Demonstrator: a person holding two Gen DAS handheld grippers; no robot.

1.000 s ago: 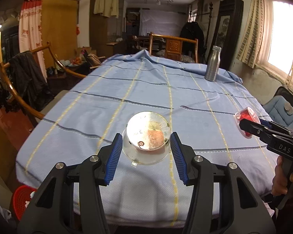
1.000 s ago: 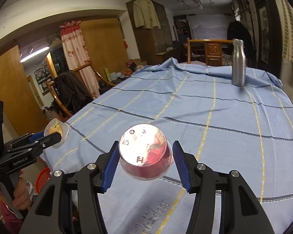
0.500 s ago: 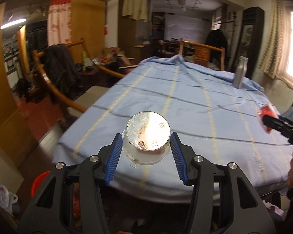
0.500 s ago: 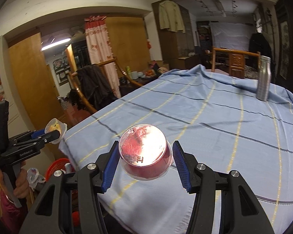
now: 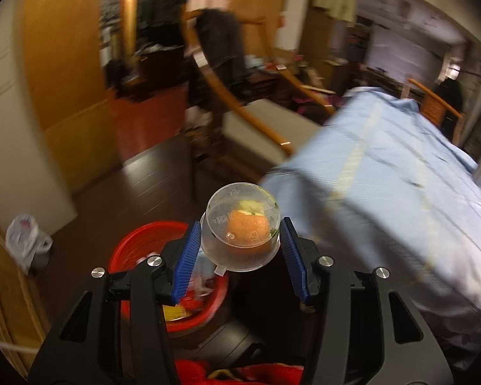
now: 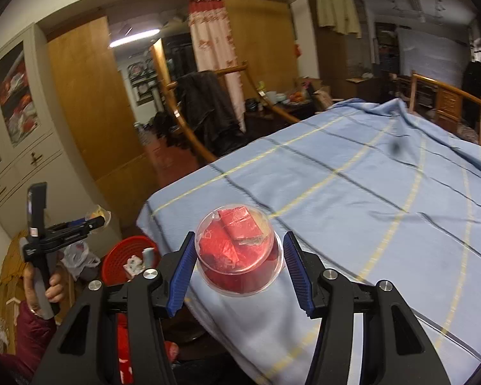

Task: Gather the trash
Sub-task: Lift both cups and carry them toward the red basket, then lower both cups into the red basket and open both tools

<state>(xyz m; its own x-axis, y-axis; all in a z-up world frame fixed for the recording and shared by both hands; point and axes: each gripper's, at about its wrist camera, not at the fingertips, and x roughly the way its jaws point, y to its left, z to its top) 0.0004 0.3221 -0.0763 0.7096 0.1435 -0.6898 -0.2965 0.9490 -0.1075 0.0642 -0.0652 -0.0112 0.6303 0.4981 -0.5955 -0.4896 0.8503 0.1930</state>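
blue striped tablecloth (image 6: 352,192), wooden chair (image 6: 445,102), dark coat (image 6: 205,106).

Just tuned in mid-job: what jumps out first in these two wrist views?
Each gripper grips a clear plastic cup of scraps: the left gripper holds the cup with orange peel, the right gripper the cup stuffed with red wrappers. Under the left cup, on the dark floor, sits a red bin already holding rubbish. To the right spreads the blue striped tablecloth.

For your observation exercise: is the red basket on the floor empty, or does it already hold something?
Already holding something. The red basket has pale scraps showing above its rim, and the left wrist view shows yellow and pale bits inside it.
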